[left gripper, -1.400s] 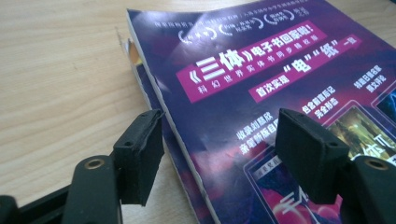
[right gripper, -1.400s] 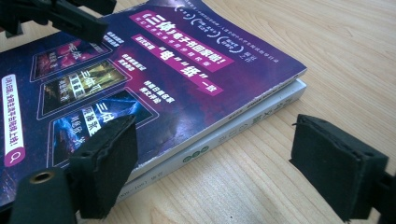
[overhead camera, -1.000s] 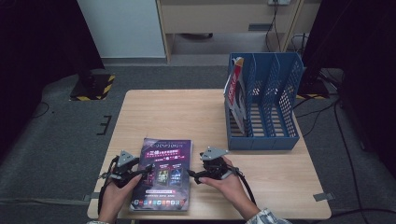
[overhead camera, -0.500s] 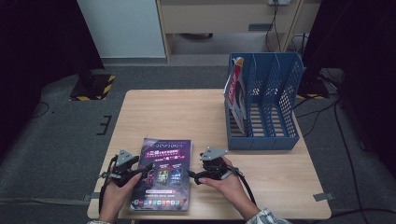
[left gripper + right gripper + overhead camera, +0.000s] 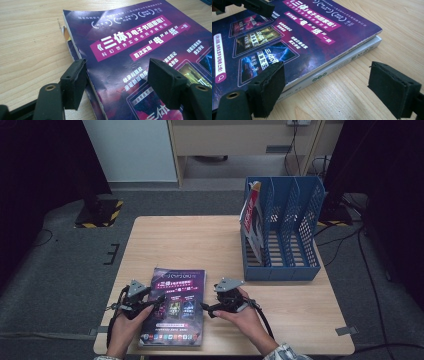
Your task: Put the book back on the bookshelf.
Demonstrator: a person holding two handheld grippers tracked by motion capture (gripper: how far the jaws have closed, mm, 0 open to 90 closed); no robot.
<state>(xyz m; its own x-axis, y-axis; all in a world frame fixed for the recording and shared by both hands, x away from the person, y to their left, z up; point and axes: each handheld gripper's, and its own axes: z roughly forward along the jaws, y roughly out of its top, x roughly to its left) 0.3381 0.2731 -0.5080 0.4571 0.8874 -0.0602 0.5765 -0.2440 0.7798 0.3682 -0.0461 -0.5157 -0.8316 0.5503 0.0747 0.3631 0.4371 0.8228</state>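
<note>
Grippers flank the book (image 5: 174,306)

Book lies flat at the table's (image 5: 200,245) near edge — left gripper (image 5: 117,80) wide open astride its left edge, right gripper (image 5: 337,87) wide open astride its right — neither pinching.

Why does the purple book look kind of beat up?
The purple magazine has a worn cover: its corner is creased and its edge is frayed, with pages peeking out. It also lies a bit askew on the white book beneath it. Nothing is spilled on the table.

Blue file rack (image 5: 292,237) holding one magazine (image 5: 252,217), on wooden table (image 5: 190,242)
</note>
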